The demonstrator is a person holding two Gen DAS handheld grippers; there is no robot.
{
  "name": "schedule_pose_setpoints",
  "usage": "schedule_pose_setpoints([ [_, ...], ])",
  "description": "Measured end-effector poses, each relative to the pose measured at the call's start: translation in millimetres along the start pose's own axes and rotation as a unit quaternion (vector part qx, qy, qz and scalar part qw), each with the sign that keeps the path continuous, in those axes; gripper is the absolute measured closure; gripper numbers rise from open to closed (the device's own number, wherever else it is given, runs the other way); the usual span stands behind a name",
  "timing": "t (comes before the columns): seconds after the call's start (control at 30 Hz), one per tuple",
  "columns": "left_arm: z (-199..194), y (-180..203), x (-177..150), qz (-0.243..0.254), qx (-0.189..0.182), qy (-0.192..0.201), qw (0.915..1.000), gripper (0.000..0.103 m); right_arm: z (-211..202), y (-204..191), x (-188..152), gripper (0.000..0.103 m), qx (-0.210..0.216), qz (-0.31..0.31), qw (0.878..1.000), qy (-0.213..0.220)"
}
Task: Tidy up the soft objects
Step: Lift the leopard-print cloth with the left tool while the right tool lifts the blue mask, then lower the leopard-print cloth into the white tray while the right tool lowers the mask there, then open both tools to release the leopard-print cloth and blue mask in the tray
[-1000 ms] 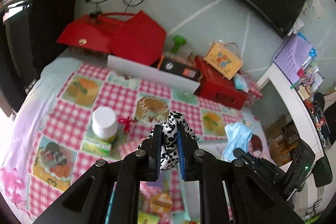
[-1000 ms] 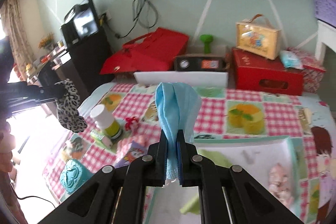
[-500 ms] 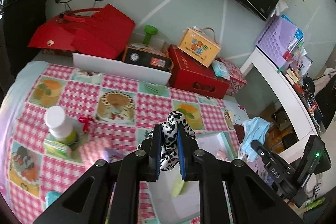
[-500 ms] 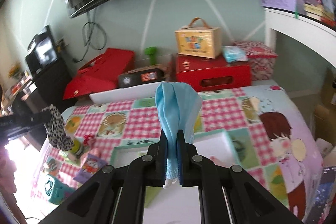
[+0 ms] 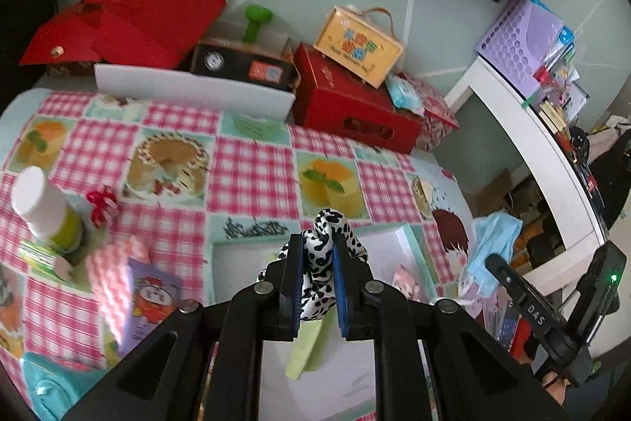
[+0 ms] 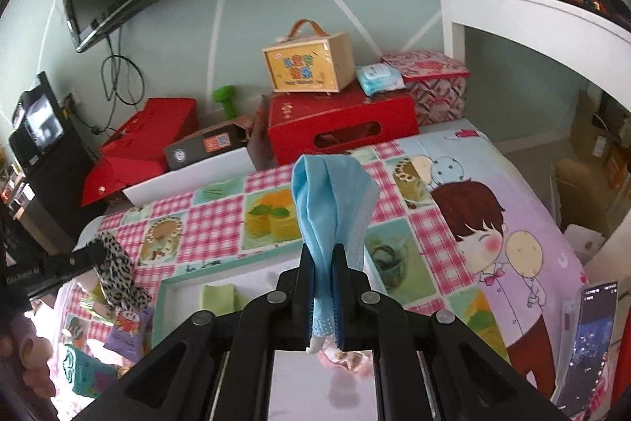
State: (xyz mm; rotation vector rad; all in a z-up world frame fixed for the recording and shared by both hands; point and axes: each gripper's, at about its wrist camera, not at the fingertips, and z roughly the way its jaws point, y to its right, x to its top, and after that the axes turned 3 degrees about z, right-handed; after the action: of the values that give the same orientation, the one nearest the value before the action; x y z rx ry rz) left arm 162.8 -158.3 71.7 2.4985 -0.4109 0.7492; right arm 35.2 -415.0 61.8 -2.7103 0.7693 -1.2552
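Two grippers: each was clamped on a soft item above the white tray (image 5: 252, 263).
Left gripper (image 5: 318, 255): jaws pinched a crumpled black-and-white spotted cloth (image 5: 327, 235), its knotted end poking up past the blue pads.
Right gripper (image 6: 324, 263): jaws closed on a folded blue face mask (image 6: 331, 200), pleated and flaring out above the fingertips, with a white strap end hanging below.
Tray contents: a flat green cloth (image 6: 217, 296) lay near its far left corner; a small pink fabric piece (image 6: 345, 358) lay just under the right gripper.
Tray shape: shallow, rectangular, with a mint-green rim.
Beside the tray, left: a pink checked pouch (image 5: 114, 275), a purple cartoon packet (image 5: 152, 302) and a white-capped bottle (image 5: 43, 208), close together.
Table cover (image 5: 252, 168): glossy, pink checks with cake pictures; bare between tray and far edge.
Far edge: red boxes (image 5: 355, 105) and a yellow carry case (image 5: 359, 46) lined the wall.
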Motion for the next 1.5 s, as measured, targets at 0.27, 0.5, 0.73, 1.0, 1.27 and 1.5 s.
schedule_pose_setpoints([
  [0.27, 17.8, 3.5, -9.1, 0.007, 0.005, -0.011, 0.9999, 0.089, 18.2, -0.3, -5.5, 0.095, -0.013, -0.001, 0.999, -0.029],
  [0.5, 38.8, -2.2, -16.5, 0.004, 0.004, -0.025, 0.9997, 0.089, 44.4, -18.5, -15.8, 0.095, -0.007, -0.031, 0.997, -0.064],
  [0.73, 62.0, -14.0, -28.1, 0.000, 0.029, -0.050, 0.9983, 0.089, 71.9, -38.2, -29.2, 0.095, -0.012, -0.059, 0.993, -0.103],
  [1.0, 85.6, -20.6, -41.8, -0.005, 0.047, -0.085, 0.9953, 0.088, 89.1, -50.1, -40.1, 0.095, -0.025, -0.083, 0.988, -0.129],
  [1.27, 96.9, -29.1, -47.9, -0.015, 0.067, -0.106, 0.9920, 0.087, 97.6, -49.8, -43.3, 0.092, -0.042, -0.087, 0.985, -0.146],
  [1.5, 87.4, -22.9, -43.5, -0.007, 0.066, -0.096, 0.9931, 0.082, 91.1, -51.1, -39.7, 0.092, -0.049, -0.089, 0.985, -0.137],
])
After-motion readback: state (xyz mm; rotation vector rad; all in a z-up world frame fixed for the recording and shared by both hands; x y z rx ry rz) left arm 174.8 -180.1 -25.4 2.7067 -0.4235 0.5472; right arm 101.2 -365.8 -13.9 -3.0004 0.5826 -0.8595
